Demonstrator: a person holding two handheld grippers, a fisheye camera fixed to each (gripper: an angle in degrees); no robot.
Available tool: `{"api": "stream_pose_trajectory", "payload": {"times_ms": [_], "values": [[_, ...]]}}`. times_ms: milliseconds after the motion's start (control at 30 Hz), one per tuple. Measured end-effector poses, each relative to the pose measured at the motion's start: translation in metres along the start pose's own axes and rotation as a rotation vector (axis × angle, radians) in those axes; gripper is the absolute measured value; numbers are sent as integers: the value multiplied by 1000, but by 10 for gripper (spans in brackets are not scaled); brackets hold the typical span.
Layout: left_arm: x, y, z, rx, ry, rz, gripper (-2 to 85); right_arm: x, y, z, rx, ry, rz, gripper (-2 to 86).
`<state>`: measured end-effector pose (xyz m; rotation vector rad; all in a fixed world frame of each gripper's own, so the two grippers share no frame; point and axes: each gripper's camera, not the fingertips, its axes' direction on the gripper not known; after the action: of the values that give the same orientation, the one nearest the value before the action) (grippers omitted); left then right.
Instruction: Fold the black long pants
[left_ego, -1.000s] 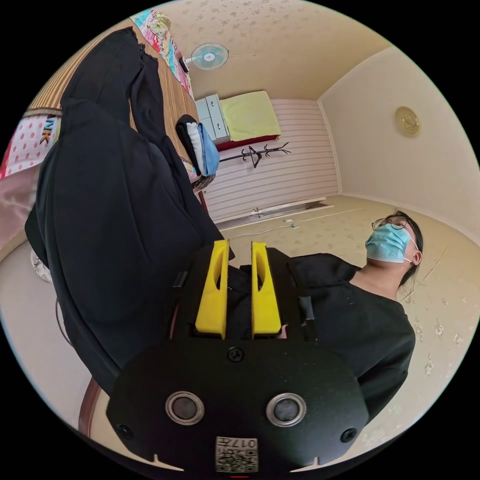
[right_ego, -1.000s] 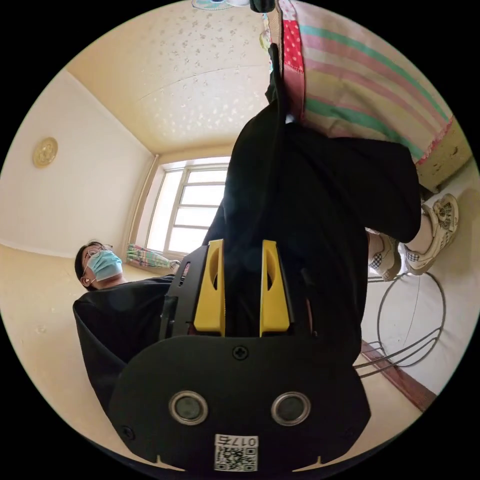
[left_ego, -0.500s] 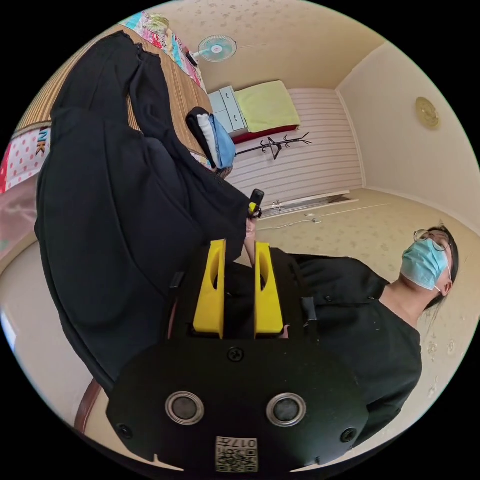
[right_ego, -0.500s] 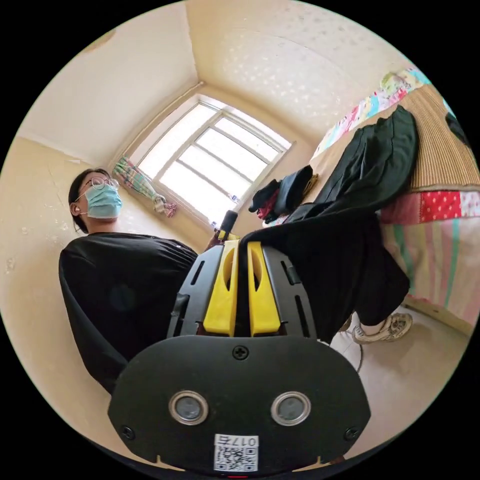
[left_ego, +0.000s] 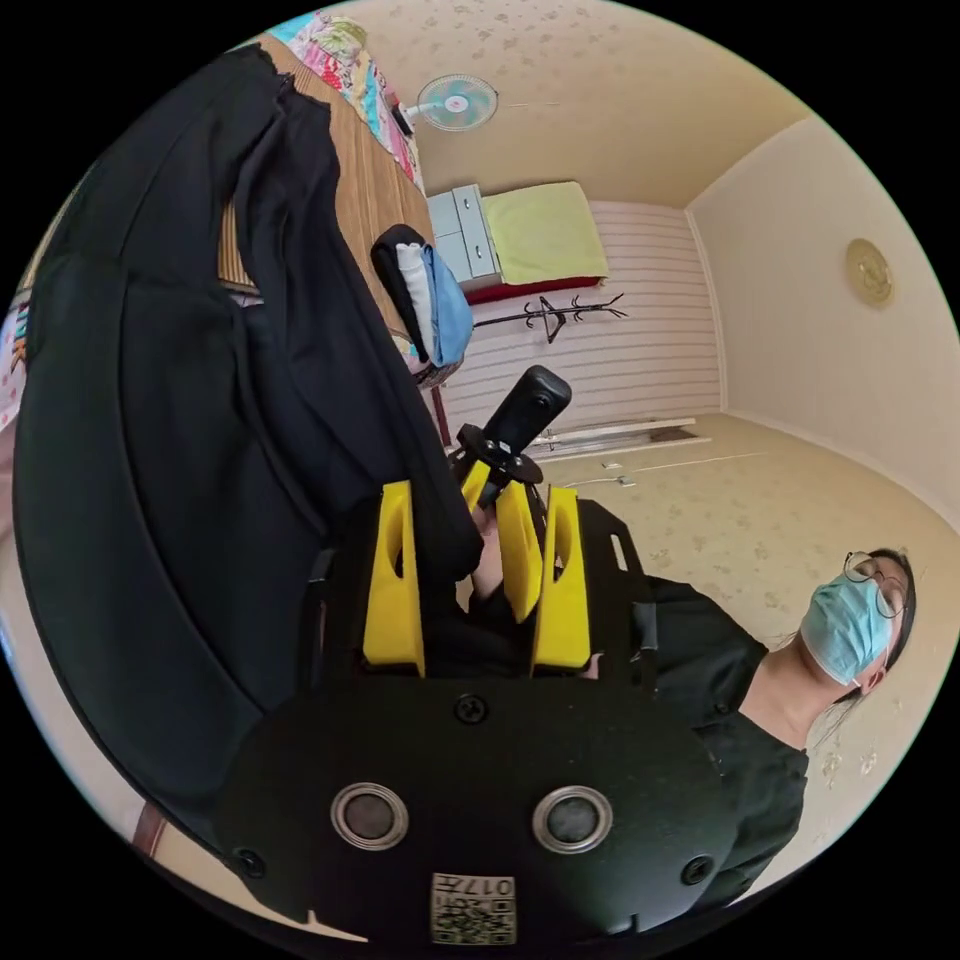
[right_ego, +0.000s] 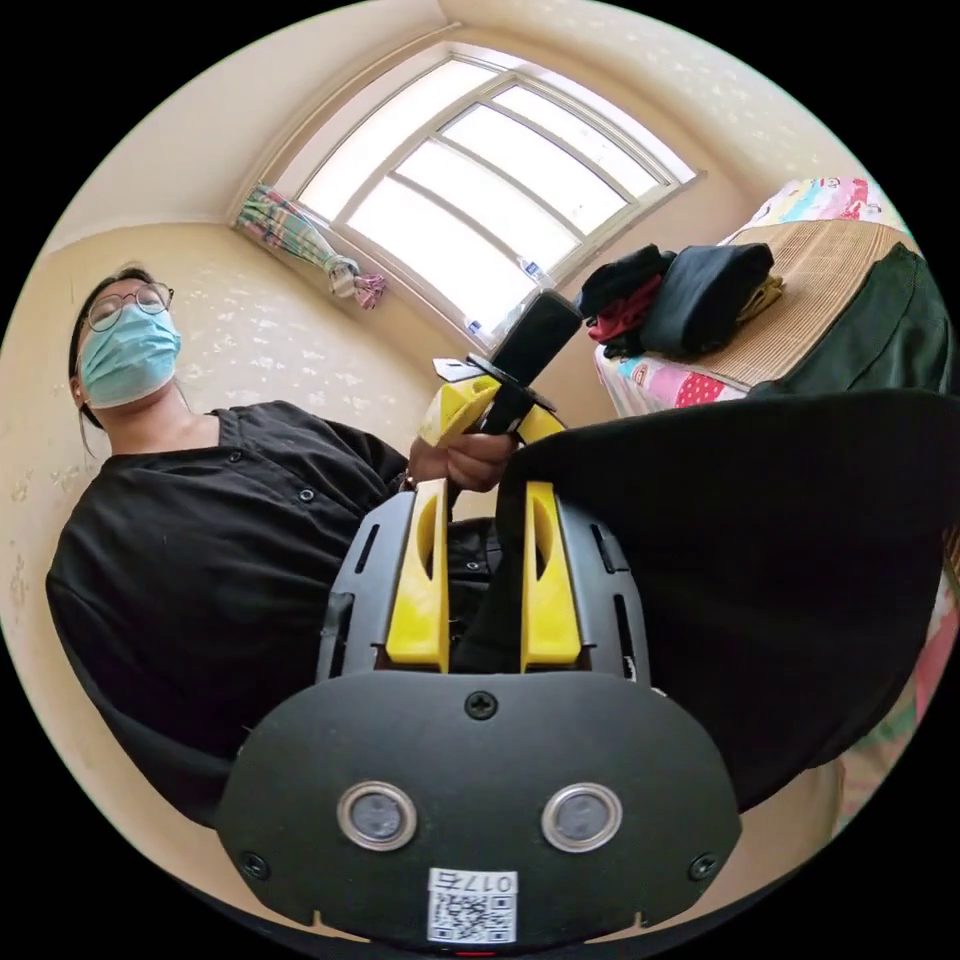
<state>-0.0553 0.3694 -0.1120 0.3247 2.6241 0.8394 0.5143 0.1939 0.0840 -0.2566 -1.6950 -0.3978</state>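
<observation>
item 1, change since half a second ago: my left gripper had its yellow fingers set narrow on black cloth; they now stand wide apart. my right gripper had its fingers nearly pinched together on the cloth; they too have spread. the two grippers have come together, and each now shows large and close in the other's view.

item 2, left gripper: fingers released. a fold of the black pants hangs between them, lying against one finger and clear of the other. a yellow finger of the right gripper and the person's hand sit in the same gap.

item 3, right gripper: fingers released. the pants' edge runs down the gap along one finger; beside the other finger i see the person's black shirt through the gap.

item 4, hand: closed round the left gripper's handle, just above my right fingers, touching the cloth's edge.

item 5, pants: far end lies on the woven mat of the bed; the rest drapes off the bed's edge and reaches the two grippers.

item 6, surroundings: folded stack on the bed; heap of dark clothes on the mat; fan; coat rack; window.

item 7, writing: a printed code tag on each gripper housing, left unread; lettering on the bedding is too small to tell.
</observation>
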Motion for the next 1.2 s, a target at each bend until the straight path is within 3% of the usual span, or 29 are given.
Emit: {"api": "stream_pose_trajectory", "payload": {"times_ms": [200, 300, 400, 567, 867, 1000, 1133, 1200], "values": [[-31, 22, -4, 48, 34, -36, 51, 28, 24, 20, 77, -203, 69, 141], [-32, 28, 3, 69, 17, -25, 46, 32, 25, 10, 19, -175, 72, 131], [-30, 29, 7, 80, 24, -6, 48, 50, 14, -33, 92, -96, 94, 126], [-18, 29, 10, 81, -17, 36, 49, 176, -23, -133, 366, 299, 540, 134], [0, 28, 18, 57, -38, 65, 51, 352, -122, -138, 571, 739, 957, 139], [9, 30, 18, 52, -40, 81, 51, 366, -170, -109, 501, 1058, 1031, 93], [19, 34, 10, 59, 35, 141, 48, 393, -247, -71, 136, 1420, 1092, 37], [21, 35, 1, 85, 84, 154, 46, 391, -289, -45, 8, 1635, 1013, 32]]}}
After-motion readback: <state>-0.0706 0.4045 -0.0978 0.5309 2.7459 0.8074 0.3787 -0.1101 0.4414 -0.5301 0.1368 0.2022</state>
